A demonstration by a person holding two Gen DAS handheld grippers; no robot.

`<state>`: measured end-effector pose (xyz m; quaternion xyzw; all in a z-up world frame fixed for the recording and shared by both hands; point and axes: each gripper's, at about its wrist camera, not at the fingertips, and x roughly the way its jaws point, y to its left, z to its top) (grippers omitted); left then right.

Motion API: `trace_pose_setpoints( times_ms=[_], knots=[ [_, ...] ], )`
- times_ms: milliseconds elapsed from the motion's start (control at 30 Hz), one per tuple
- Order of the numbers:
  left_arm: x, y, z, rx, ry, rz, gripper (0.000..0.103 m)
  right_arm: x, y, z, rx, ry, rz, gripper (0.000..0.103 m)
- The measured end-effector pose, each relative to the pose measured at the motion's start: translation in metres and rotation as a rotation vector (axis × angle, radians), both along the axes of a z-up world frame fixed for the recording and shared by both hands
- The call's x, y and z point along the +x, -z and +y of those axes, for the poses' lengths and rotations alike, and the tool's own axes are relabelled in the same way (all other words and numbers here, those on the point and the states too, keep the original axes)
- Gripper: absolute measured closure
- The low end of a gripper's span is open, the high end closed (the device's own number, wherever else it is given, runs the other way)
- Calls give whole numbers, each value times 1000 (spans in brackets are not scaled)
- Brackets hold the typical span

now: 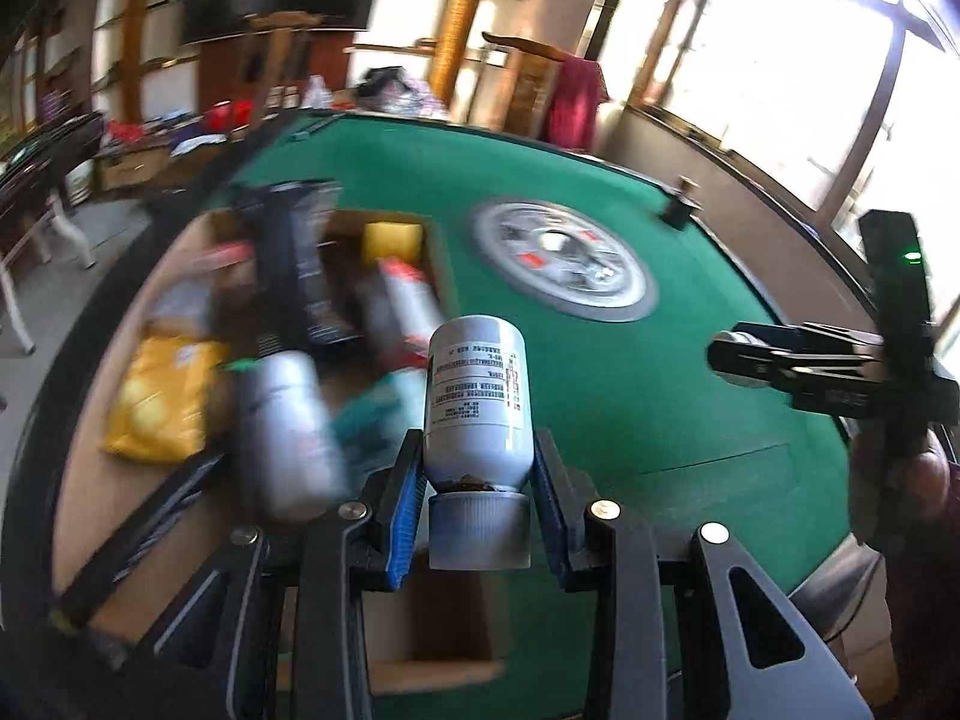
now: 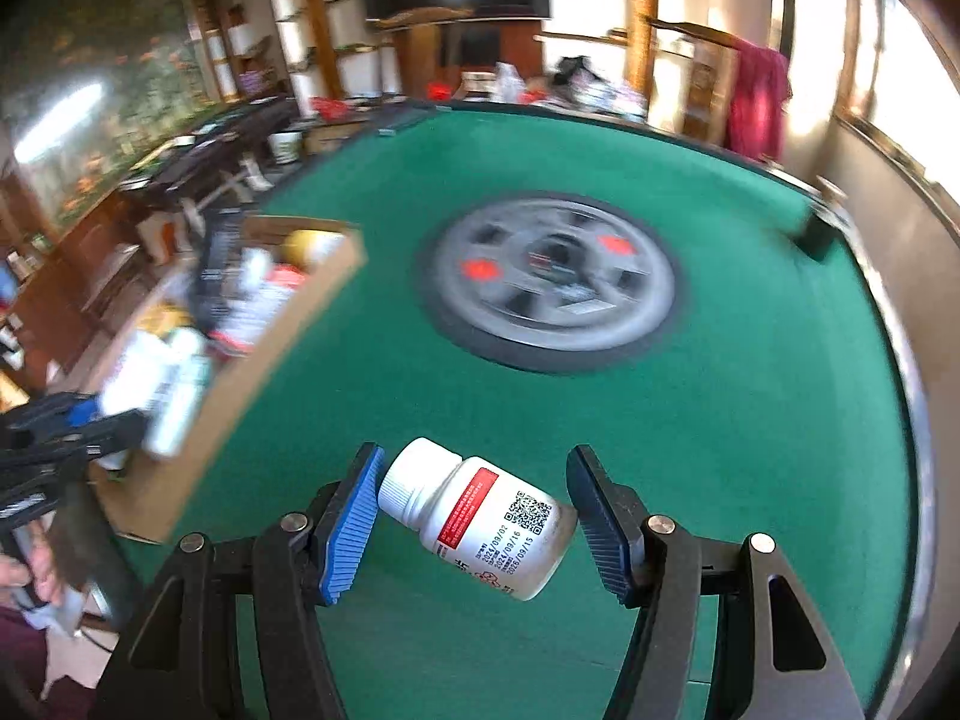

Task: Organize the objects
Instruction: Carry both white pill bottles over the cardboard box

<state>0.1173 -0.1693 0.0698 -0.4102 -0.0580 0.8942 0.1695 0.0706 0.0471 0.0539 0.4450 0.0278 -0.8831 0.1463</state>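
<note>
While the left gripper [image 1: 477,501] pinches its grey bottle [image 1: 477,396] near the cardboard box [image 1: 90,396], the right gripper's [image 2: 474,519] wide jaws span a skewed white pill bottle [image 2: 480,516] end-to-end (it may pivot out over the green table [image 2: 750,420]).

Both wrist views look steeply down, close over the green worktop [image 1: 690,372], the left one nearer the cardboard box [image 1: 84,420], sharing the box, the centre disc [image 2: 555,282] and the far room.
</note>
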Motion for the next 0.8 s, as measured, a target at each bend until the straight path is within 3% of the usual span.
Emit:
trace_pose_setpoints(
  times_ms=[233,433,567,800],
  knots=[
    [7,15,-67,-21,-146,-27,70,13,-7,-93,-62,-183,4,35],
    [12,13,-121,-17,-254,-13,70,15,-2,-142,-64,-281,-16,35],
    [4,23,-134,-39,-250,-65,70,10,8,-163,-70,-314,-48,35],
    [-5,43,-119,42,-172,-143,71,9,22,-190,-95,-383,-99,35]
  ],
)
